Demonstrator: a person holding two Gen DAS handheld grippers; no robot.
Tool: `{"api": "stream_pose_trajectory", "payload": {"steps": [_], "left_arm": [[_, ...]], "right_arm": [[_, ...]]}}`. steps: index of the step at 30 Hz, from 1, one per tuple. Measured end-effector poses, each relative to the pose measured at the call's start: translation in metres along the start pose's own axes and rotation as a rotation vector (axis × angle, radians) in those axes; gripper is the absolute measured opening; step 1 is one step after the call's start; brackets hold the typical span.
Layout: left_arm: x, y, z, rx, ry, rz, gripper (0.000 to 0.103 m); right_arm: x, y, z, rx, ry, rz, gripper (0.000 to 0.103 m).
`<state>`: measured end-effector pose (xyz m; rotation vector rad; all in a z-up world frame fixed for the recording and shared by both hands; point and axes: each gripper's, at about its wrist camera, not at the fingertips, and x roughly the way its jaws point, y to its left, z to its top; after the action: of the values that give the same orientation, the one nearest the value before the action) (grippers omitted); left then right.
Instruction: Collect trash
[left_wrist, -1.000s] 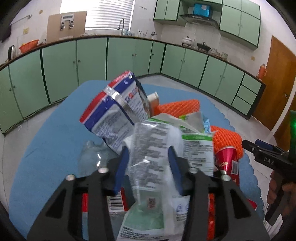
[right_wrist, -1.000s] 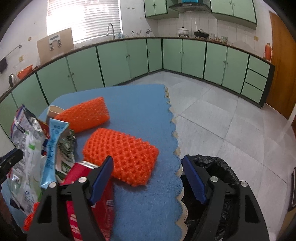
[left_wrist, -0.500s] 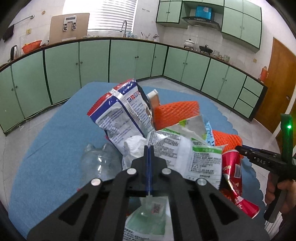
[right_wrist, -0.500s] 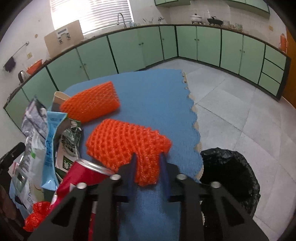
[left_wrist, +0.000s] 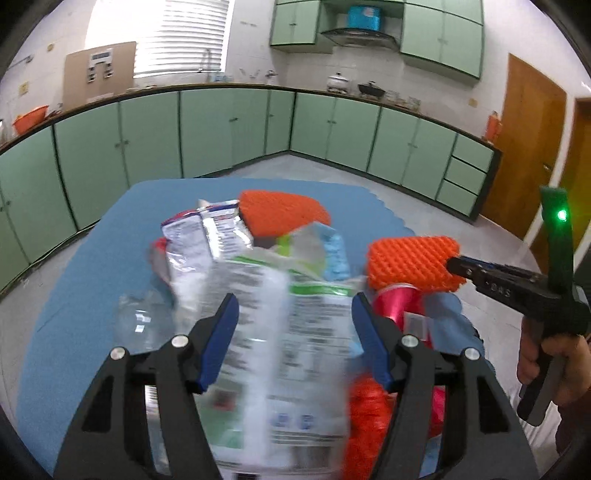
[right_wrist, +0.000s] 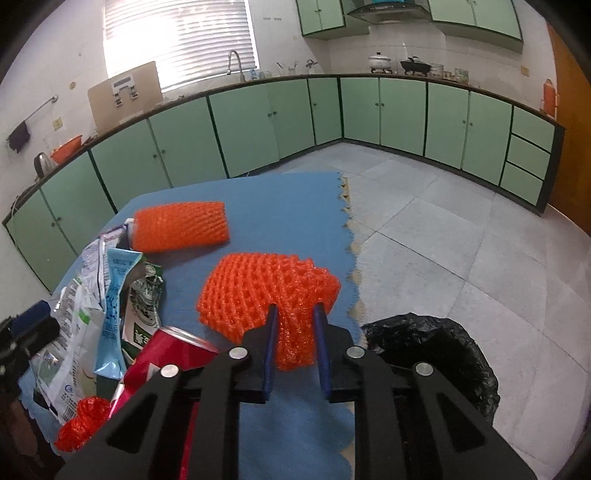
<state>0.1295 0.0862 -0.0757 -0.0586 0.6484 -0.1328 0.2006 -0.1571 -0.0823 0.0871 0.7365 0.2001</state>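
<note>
Right tongs (right_wrist: 294, 341) clenched on the orange foam net (right_wrist: 267, 291), lifted just above the blue worktop (right_wrist: 288, 218). Left tongs (left_wrist: 293, 332) opening, white wrapper (left_wrist: 288, 332) loose between them. Red can (right_wrist: 173, 350) crowds alongside; black bin bag (right_wrist: 432, 350) waits beside the edge.

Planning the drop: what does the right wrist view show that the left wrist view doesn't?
Right wrist only: the black-lined trash bin on the floor beside the blue mat.
Left wrist only: the crushed clear bottle and the left gripper, opening around a printed wrapper.
Both: the right gripper shut on the orange foam net, and the red can.
</note>
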Motion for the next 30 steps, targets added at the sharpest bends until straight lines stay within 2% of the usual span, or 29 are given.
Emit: {"api": "stream_pose_trajectory", "payload": {"steps": [6,8,10,11,13,18,25,30], "left_arm": [[0.018,-0.022,-0.01,0.015,0.047,0.025,0.061],[0.023,-0.023,-0.014,-0.006,0.063,0.052,0.056],[0.026,-0.021,-0.015,-0.027,0.067,0.081,0.044],[0.028,-0.02,-0.016,-0.033,0.068,0.095,0.042],[0.027,-0.016,-0.016,-0.043,0.066,0.098,0.026],[0.017,-0.015,-0.012,-0.066,0.033,0.094,0.004],[-0.013,-0.014,0.001,-0.09,-0.058,0.069,0.002],[-0.045,-0.014,0.015,-0.102,-0.175,0.049,0.001]], "right_arm": [[-0.007,-0.01,-0.002,0.0,-0.004,-0.013,0.019],[-0.007,-0.01,-0.003,-0.005,-0.008,-0.013,0.019],[-0.007,-0.01,-0.004,-0.006,-0.008,-0.011,0.019],[-0.007,-0.01,-0.005,-0.005,-0.007,-0.009,0.019],[-0.007,-0.01,-0.006,0.0,-0.006,-0.003,0.019],[-0.008,-0.013,-0.008,0.007,-0.008,0.009,0.019],[-0.029,-0.01,-0.006,-0.002,-0.048,0.025,0.019],[-0.053,-0.008,0.003,-0.006,-0.107,0.037,0.019]]}}
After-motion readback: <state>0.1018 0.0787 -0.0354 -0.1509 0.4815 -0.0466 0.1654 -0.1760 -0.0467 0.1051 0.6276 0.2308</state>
